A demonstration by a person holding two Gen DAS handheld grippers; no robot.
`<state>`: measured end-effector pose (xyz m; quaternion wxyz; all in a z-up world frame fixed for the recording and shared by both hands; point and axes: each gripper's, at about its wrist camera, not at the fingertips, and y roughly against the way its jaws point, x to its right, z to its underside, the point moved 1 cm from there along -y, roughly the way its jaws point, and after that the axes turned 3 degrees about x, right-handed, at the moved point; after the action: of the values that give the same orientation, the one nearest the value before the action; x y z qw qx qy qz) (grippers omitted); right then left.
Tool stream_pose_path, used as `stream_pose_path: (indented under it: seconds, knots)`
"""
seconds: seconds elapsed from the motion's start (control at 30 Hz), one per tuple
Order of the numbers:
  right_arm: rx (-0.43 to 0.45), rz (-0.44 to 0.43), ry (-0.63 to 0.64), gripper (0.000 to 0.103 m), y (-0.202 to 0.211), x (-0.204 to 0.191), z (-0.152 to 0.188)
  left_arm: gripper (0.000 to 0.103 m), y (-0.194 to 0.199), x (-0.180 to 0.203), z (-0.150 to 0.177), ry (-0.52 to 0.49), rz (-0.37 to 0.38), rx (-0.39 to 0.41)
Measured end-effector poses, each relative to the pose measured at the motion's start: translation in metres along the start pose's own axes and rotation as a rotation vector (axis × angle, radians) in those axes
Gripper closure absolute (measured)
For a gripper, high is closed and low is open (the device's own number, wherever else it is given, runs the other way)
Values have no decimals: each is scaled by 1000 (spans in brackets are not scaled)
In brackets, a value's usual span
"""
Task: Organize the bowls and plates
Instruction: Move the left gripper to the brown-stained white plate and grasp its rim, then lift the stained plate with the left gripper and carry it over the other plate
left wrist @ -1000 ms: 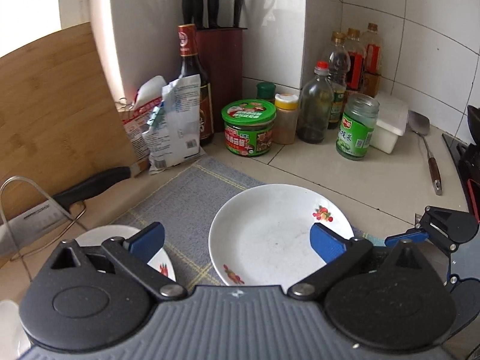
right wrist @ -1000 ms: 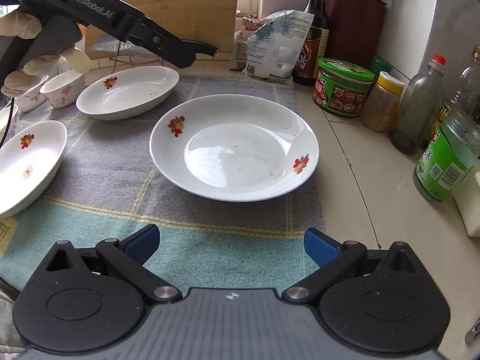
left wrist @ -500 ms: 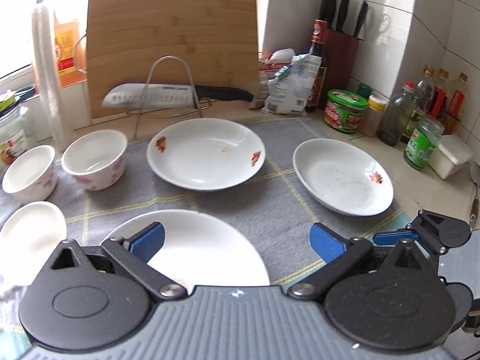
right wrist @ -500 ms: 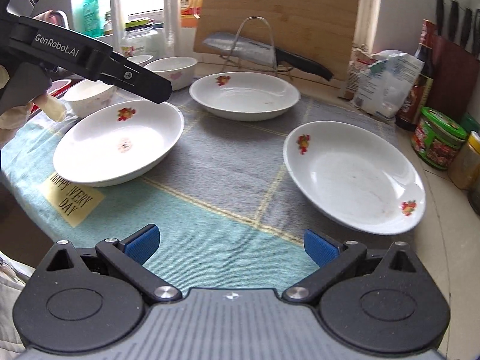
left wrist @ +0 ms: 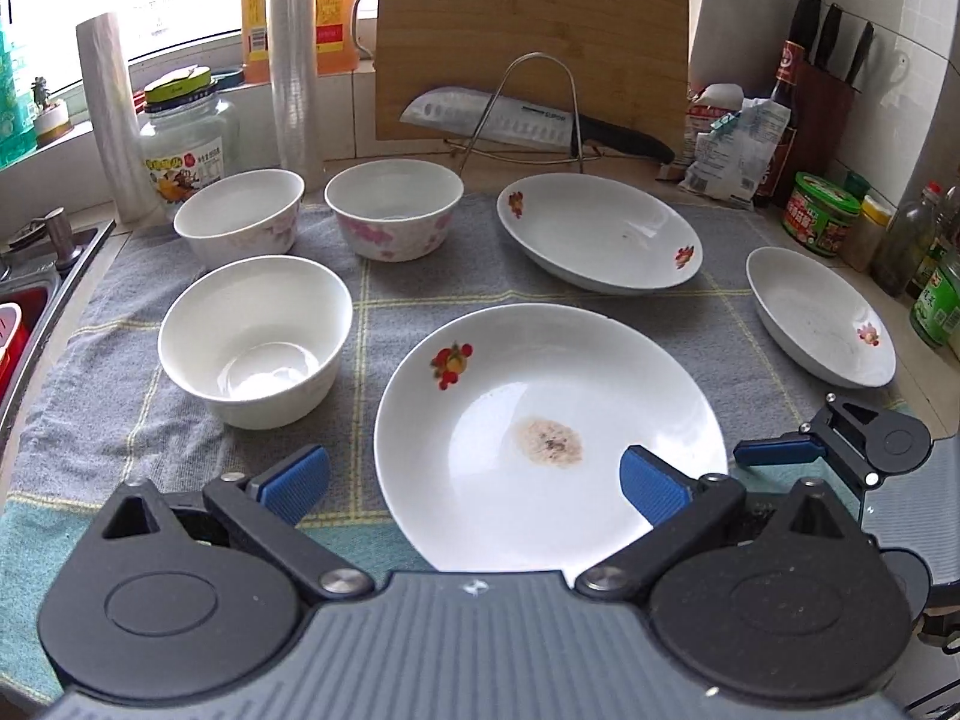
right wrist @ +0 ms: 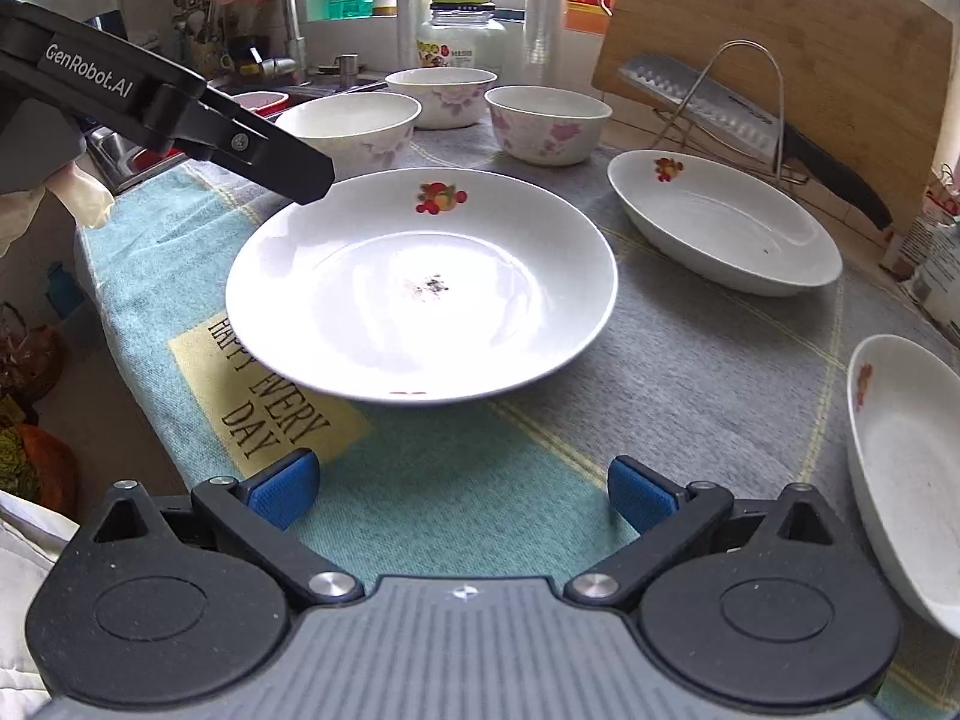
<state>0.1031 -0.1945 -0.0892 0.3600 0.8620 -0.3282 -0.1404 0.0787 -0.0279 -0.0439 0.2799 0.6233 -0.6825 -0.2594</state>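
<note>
Kitchen table point(left wrist: 936, 372) w/ a grey-and-teal cloth point(left wrist: 420, 282) under the dishes. Your left tool point(left wrist: 474, 477) is spread wide, empty, low over the near edge of the big plate point(left wrist: 540, 372). Your right tool point(right wrist: 459, 489) is also wide apart, holding nothing, just short of that plate. Two more plates point(left wrist: 600, 228) sit behind and to the right; three bowls point(left wrist: 255, 324) are grouped at left, near the sink point(left wrist: 36, 276).

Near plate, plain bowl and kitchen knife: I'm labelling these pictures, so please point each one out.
near plate point(left wrist: 540, 396), left wrist view, inner slope above the stain.
plain bowl point(left wrist: 255, 324), left wrist view, inside wall.
kitchen knife point(left wrist: 486, 117), left wrist view, flat of the blade.
</note>
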Motion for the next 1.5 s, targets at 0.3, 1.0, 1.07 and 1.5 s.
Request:
stream_pose_path:
  seconds: [0.3,1.0,1.07,1.5]
  knots:
    - [-15,6,-7,0,-19,-13,-15,1,-41,-26,0,-64,149,-126]
    - [42,83,-71,0,-18,-20,-8,1,-78,-26,-19,-145,340,-248]
    - [47,86,-73,0,-16,-21,-7,1,-79,-24,-20,-129,357,-257]
    - [19,-2,7,0,-20,-11,-13,1,-83,-17,-23,-118,343,-268]
